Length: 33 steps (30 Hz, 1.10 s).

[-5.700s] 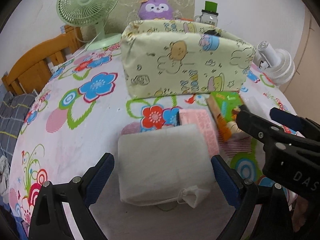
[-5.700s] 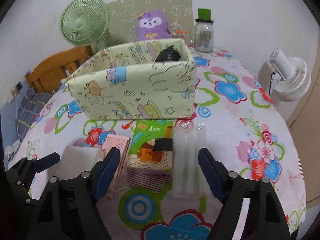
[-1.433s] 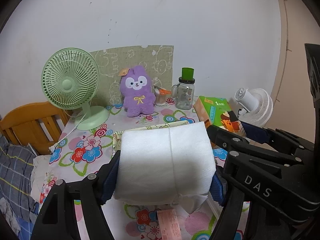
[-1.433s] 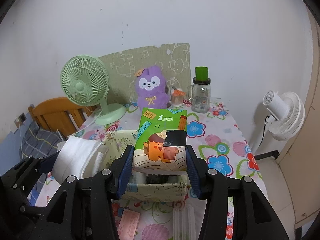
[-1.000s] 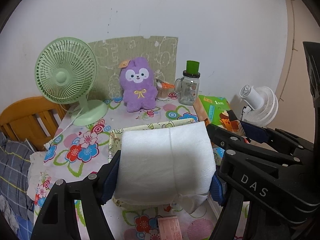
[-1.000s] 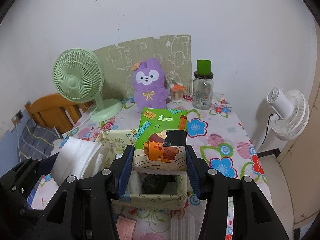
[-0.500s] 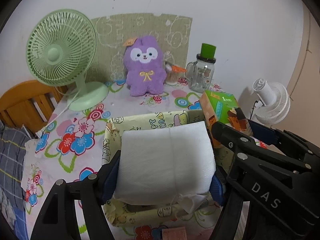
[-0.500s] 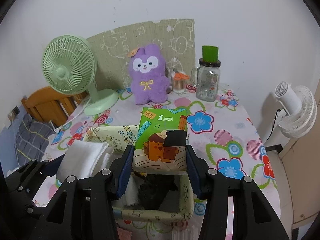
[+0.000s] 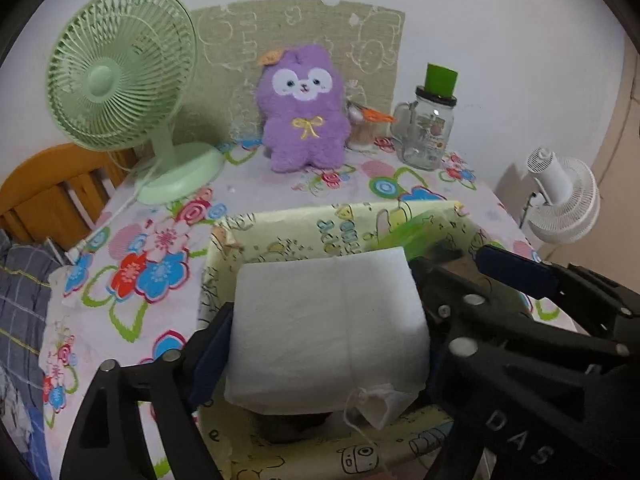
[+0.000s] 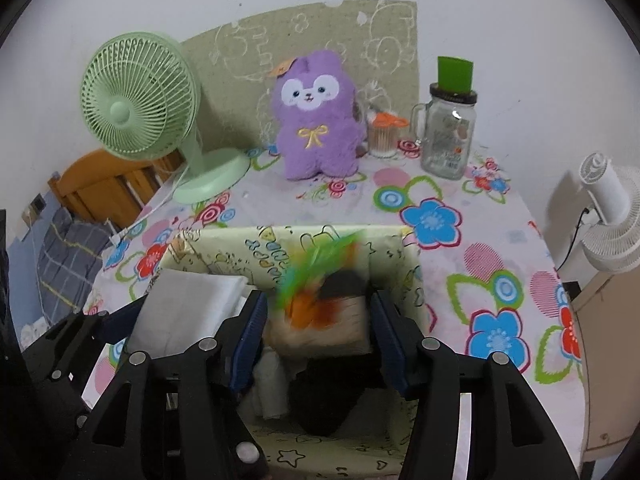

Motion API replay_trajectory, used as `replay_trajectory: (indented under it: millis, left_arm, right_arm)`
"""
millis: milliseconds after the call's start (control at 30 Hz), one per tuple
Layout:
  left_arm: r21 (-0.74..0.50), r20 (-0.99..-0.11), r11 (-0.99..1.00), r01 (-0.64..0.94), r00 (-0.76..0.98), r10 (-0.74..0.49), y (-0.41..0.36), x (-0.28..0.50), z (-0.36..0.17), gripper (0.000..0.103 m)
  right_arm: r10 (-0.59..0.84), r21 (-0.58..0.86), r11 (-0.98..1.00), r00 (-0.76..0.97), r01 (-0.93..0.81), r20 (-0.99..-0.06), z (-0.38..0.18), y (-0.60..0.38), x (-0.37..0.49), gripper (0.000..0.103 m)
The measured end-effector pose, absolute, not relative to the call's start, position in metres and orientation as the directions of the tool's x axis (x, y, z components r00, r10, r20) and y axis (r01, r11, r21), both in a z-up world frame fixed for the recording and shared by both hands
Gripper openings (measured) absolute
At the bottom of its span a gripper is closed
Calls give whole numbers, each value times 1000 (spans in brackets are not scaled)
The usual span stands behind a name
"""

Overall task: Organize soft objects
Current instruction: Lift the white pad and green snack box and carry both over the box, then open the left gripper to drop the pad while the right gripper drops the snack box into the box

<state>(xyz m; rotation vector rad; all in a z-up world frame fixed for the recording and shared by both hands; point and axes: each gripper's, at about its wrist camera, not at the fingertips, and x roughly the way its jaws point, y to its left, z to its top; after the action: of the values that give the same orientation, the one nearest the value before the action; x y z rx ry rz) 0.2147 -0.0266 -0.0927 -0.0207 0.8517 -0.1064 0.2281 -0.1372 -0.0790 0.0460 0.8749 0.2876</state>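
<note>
While both packs hang over the open fabric bin (image 9: 280, 236), the move to come turns on how each sits above that opening. On the bin's left half, the left gripper (image 9: 326, 344) is clamped on the white tissue pack (image 9: 328, 328), one finger pressed to each short side, so the pack's long axis runs across from finger to finger and parallel to the bin's front wall. The pack lies straight ahead of this gripper, above the bin's inside and not yet resting on anything I can see; a dark item shows under its lower edge. A loose flap and thread dangle from its near corner. On the bin's right half, the right gripper (image 10: 318, 320) has its blue pads (image 10: 250, 328) spread wider than the green and orange pack (image 10: 320, 304), which is motion-blurred between them; it looks let go and dropping into the bin, though the blur keeps me from being sure the pads are clear of it. Below it inside the bin lie a dark bundle (image 10: 324, 396) and a pale rolled cloth (image 10: 272, 380). Judging from this, the left hand's pack is the one left to set down, and lowering it straight should land it in the bin's free left side.
</note>
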Motion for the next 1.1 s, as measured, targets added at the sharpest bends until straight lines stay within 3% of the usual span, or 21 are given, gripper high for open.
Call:
replay_trajectory:
  millis: [100, 167, 567, 1100]
  left_arm:
    - [-67, -757, 994, 88, 645, -108, -25, 216, -95, 93]
    - [-47, -755, 995, 85, 649, -91, -27, 215, -95, 94]
    - [-78, -770, 994, 82, 628, -113, -27, 201, -90, 95]
    - [-68, -718, 994, 90, 687, -112, -30, 154, -61, 96]
  right_arm:
    - [250, 157, 967, 619, -201, -744, -81, -139, 228, 77]
    - [243, 159, 969, 623, -188, -743, -82, -141, 227, 78]
    - [235, 161, 972, 630, -173, -740, -72, -151, 207, 78]
    - [229, 151, 973, 684, -173, -692, -45, -161, 159, 79]
